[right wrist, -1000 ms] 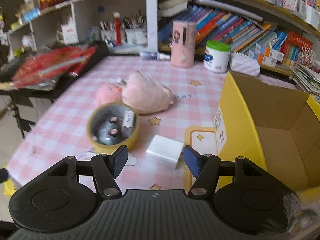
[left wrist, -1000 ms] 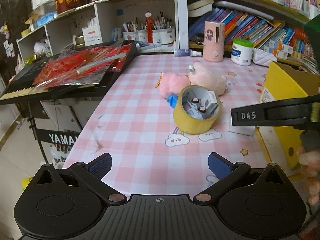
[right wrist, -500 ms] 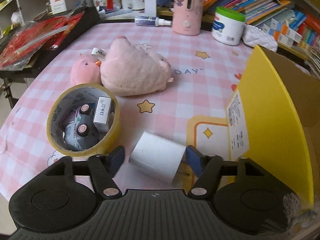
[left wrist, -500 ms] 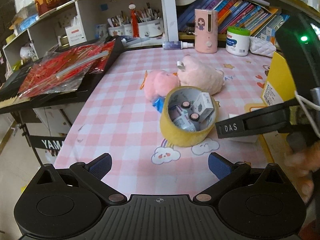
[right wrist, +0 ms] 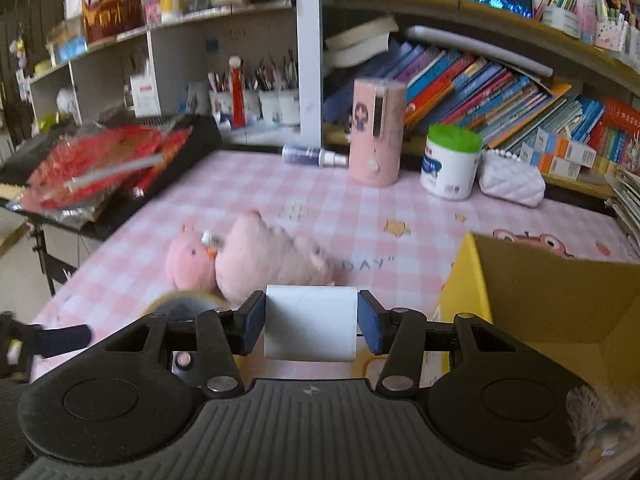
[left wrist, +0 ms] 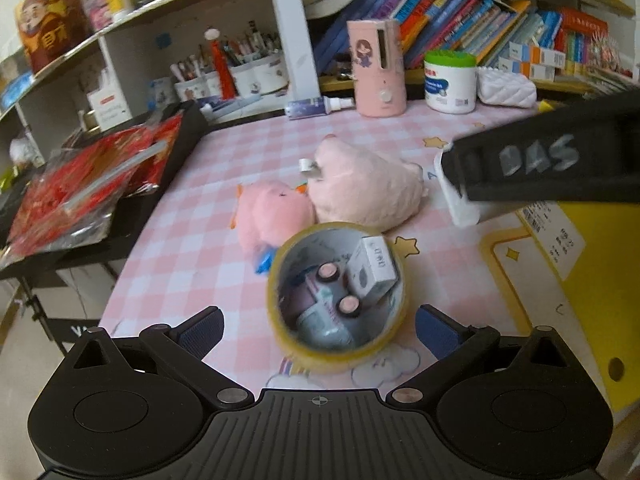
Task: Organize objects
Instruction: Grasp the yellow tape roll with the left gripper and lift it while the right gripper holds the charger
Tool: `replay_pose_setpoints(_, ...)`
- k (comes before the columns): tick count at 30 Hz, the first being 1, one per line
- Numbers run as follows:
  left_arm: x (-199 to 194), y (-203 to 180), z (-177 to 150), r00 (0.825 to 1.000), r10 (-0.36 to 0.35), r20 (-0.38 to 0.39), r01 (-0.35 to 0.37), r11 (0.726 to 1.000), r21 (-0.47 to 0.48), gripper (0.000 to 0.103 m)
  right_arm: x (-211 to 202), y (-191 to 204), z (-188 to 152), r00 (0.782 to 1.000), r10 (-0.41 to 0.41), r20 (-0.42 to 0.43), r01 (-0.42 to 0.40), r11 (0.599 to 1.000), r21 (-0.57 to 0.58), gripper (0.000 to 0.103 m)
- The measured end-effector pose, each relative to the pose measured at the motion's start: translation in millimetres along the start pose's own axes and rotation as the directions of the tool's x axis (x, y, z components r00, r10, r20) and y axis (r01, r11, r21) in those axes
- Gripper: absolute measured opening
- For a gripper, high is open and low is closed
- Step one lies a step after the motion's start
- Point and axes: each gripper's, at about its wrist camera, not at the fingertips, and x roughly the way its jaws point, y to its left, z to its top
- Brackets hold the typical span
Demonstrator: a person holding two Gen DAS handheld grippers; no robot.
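1. The right gripper (right wrist: pixel 311 322) has just closed its jaws on a white block-shaped object (right wrist: pixel 310 322); both blue pads press its sides and it is held clear of the pink checked tablecloth (right wrist: pixel 260 196)
2. In the left wrist view the same right gripper crosses the upper right as a black finger (left wrist: pixel 552 168) marked "DAS" in pale handwriting, with the white object (left wrist: pixel 460 200) at its tip
3. The left gripper (left wrist: pixel 319 326) stands wide open, nothing pressed by its pads, with a roll of yellow tape (left wrist: pixel 338 296) lying flat on the cloth between and just ahead of its fingers
4. Inside the tape roll sit a small white carton (left wrist: pixel 374 270) with print too small to read and a pale tube or bottle with two pink round caps (left wrist: pixel 328 274)
5. Just behind the roll lie two pink plush toys, a smaller one (left wrist: pixel 274 212) touching a larger one (left wrist: pixel 366 190)
6. An open yellow cardboard box (right wrist: pixel 552 300) stands at the right, a printed sticker (left wrist: pixel 554 230) on its outer wall, illegible
7. On the cloth, the letters "DAY" (right wrist: pixel 368 265) show near the box
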Motion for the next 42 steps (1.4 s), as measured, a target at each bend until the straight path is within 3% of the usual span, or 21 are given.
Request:
replay_pose_setpoints(4,12.8,-6.5,3.2,1.0,0.006,-0.004,-0.006,1.0,0.028,0.098,-3.5,-3.9,3.5,1.0,-0.002,0.024,0.002,1.0,-0.005,0.047)
replay_pose_setpoints(6,17.7,-7.0,4.2,1.0,-0.004,-0.01,0.005,0.999,0.033,0.085,-6.0,-4.6,4.1,0.999,-0.005,0.033,0.005,1.0,-0.011,0.047)
replay_pose_setpoints(7,18.2,-6.6,4.4,1.0,-0.023,-0.013,0.024,0.999,0.03,0.085,-7.9,-5.2,4.0,0.999,-0.007,0.038,0.008,1.0,-0.01,0.047)
replay_pose_setpoints(10,10.5,-2.4,7.6,0.999,-0.041,0.002,0.041,0.999,0.004,0.084,-14.8,-6.9,3.9,0.998,-0.023,0.052,0.023,1.0,-0.005,0.047)
replay_pose_setpoints(15,-20.7,8.5,15.1,0.992,-0.065,0.108,0.068,0.997,-0.027,0.084,-27.8,-10.3,2.5,0.997,-0.047,0.066,0.046,0.999,0.02,0.047)
replay_pose_setpoints(20,-46.0,26.0,11.9,0.984,-0.091,0.151,0.111,0.985,-0.129,0.084,-38.7,-6.4,-2.6,0.996,-0.049,0.07,0.047,0.998,0.032,0.047)
replay_pose_setpoints(28,-74.0,48.9,-2.5,0.979,-0.067,0.195,0.104,0.977,-0.185,0.084,-56.5,2.9,-11.8,0.997,-0.045,0.068,0.042,0.998,0.045,0.047)
replay_pose_setpoints(42,-118.8,66.5,-45.0,0.975,-0.083,0.206,0.12,0.978,-0.173,0.084,-95.5,33.8,-43.4,0.999,-0.034,0.035,0.032,0.998,0.046,0.047)
